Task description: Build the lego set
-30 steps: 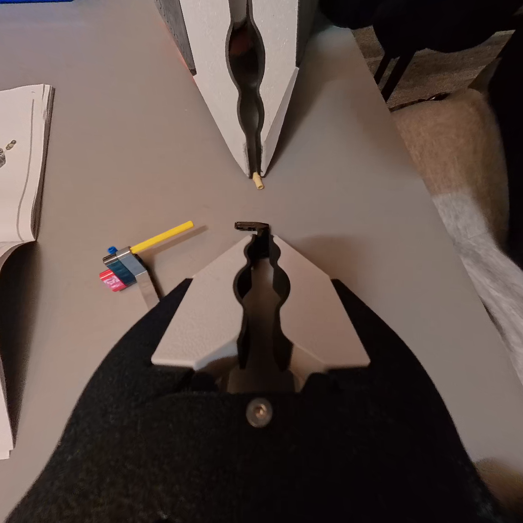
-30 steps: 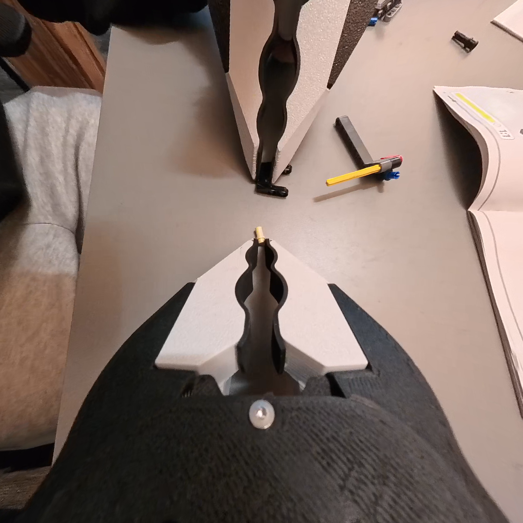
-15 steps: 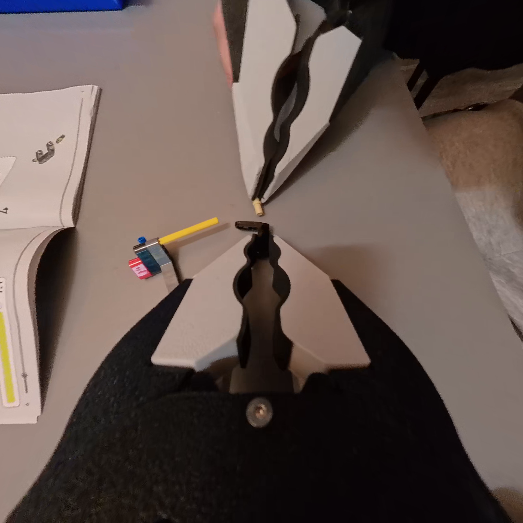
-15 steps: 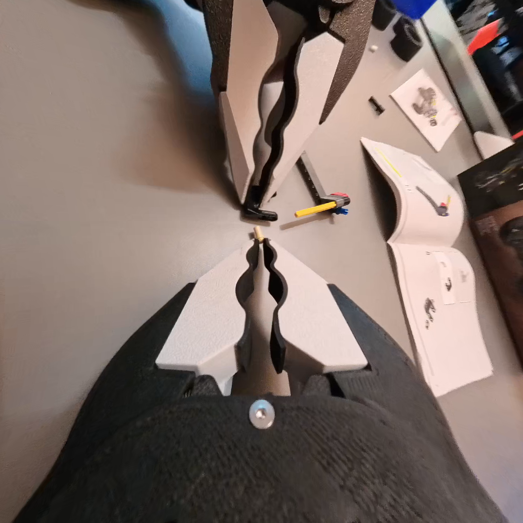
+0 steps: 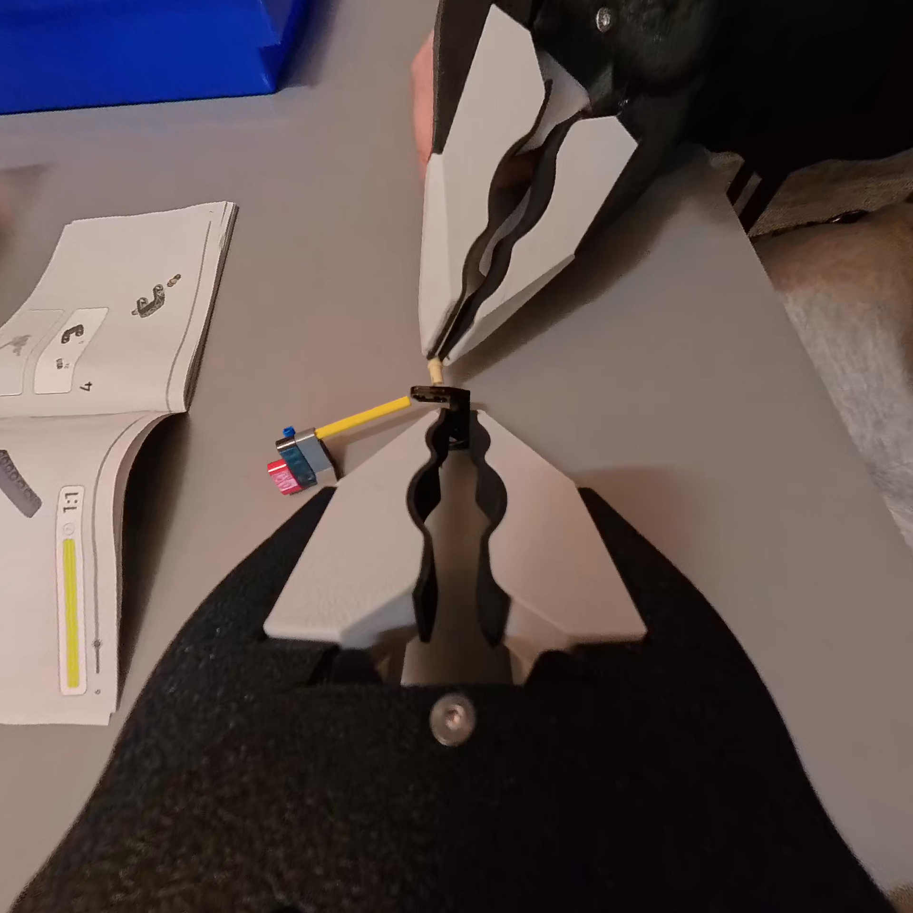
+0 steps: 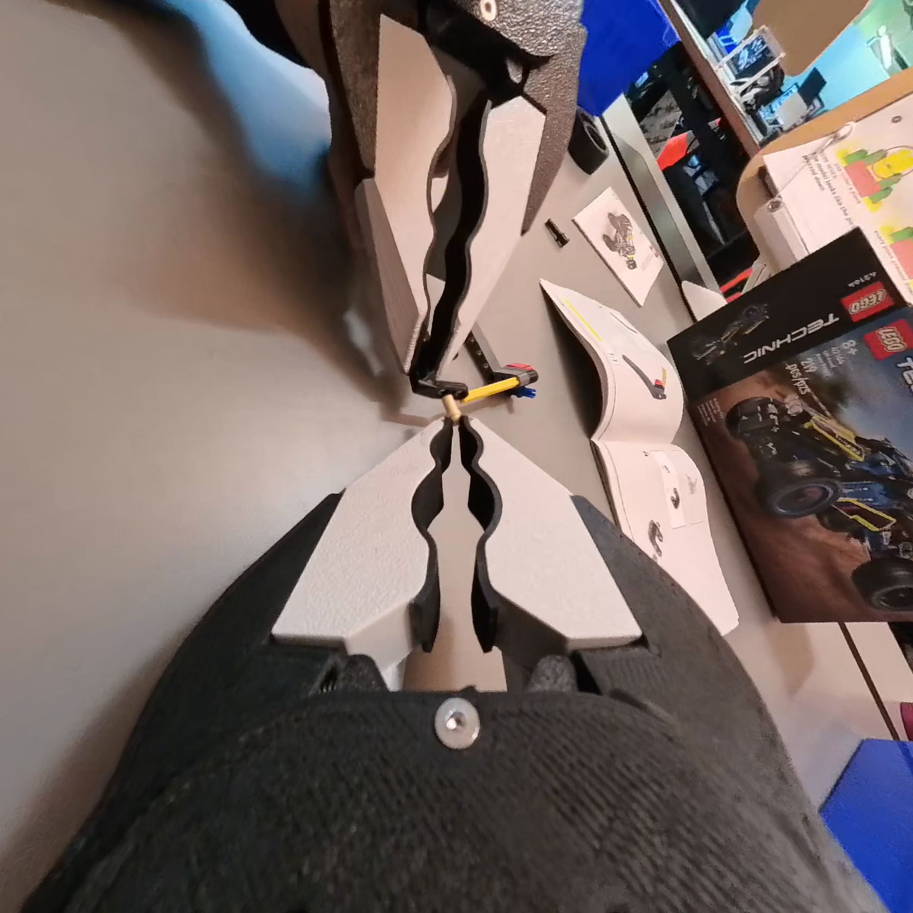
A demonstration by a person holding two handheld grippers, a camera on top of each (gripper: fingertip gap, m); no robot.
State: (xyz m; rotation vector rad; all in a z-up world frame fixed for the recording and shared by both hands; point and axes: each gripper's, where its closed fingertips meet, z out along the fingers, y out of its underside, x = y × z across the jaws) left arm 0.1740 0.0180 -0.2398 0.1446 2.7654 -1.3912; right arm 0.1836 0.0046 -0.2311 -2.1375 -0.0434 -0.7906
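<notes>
My left gripper [image 5: 454, 425] is shut on a small black L-shaped lego piece [image 5: 439, 395]. My right gripper [image 6: 454, 422] is shut on a tan pin [image 6: 450, 406]. The two grippers face each other tip to tip above the grey table [image 5: 642, 395]. The tan pin [image 5: 435, 369] touches the top of the black piece [image 6: 437, 387]. The right gripper shows opposite in the left wrist view [image 5: 437, 358], and the left gripper opposite in the right wrist view [image 6: 420, 368]. A small assembly with a yellow axle [image 5: 363, 419], grey, blue and red parts [image 5: 296, 467] lies on the table left of my left gripper.
An open instruction booklet [image 5: 99, 346] lies at the left; it also shows in the right wrist view [image 6: 637, 430]. A lego box [image 6: 800, 444] stands beyond it. A blue bin [image 5: 138, 49] sits at the back. The table edge [image 5: 790, 321] runs along the right, with fabric beyond.
The two grippers have closed the gap and tilted. The tan pin now touches the black piece, where a second ago they were well apart.
</notes>
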